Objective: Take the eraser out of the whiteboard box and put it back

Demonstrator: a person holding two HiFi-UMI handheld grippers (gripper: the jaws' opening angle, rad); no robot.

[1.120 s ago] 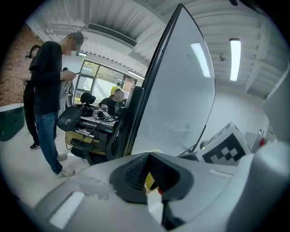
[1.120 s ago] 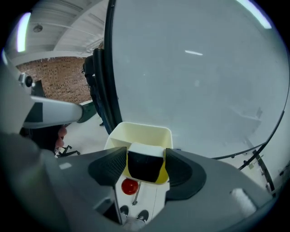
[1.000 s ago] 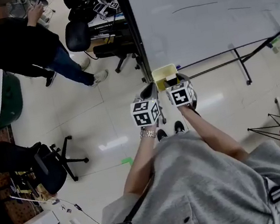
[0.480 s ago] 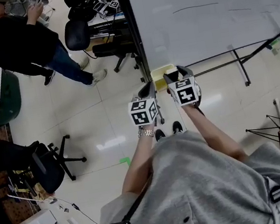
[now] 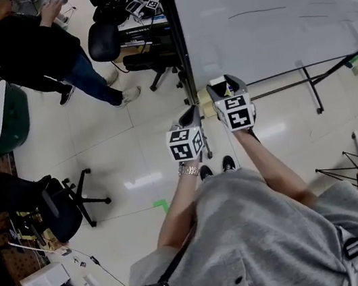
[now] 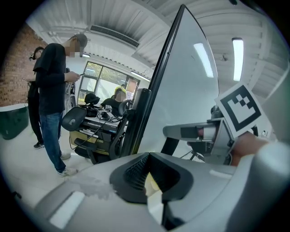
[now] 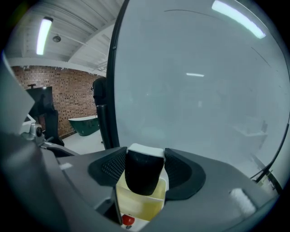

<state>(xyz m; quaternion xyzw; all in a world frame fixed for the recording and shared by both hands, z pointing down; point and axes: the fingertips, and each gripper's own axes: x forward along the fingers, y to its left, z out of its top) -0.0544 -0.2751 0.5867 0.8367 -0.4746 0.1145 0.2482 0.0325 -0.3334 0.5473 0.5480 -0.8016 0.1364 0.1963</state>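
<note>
In the right gripper view a black eraser with a white top sits between the jaws of my right gripper, which is shut on it. It hangs just above the pale yellow whiteboard box. In the head view the right gripper is raised in front of the whiteboard, above the box. My left gripper stays at the box's left side. In the left gripper view its jaws pinch a thin pale wall of the box.
A small red thing lies in the box. A person in black stands at the far left near office chairs. A green tub and another chair are on the left. The whiteboard's stand legs spread on the right.
My right gripper has risen with the eraser, up out of the box and towards the whiteboard. The left gripper has stayed at the box.
</note>
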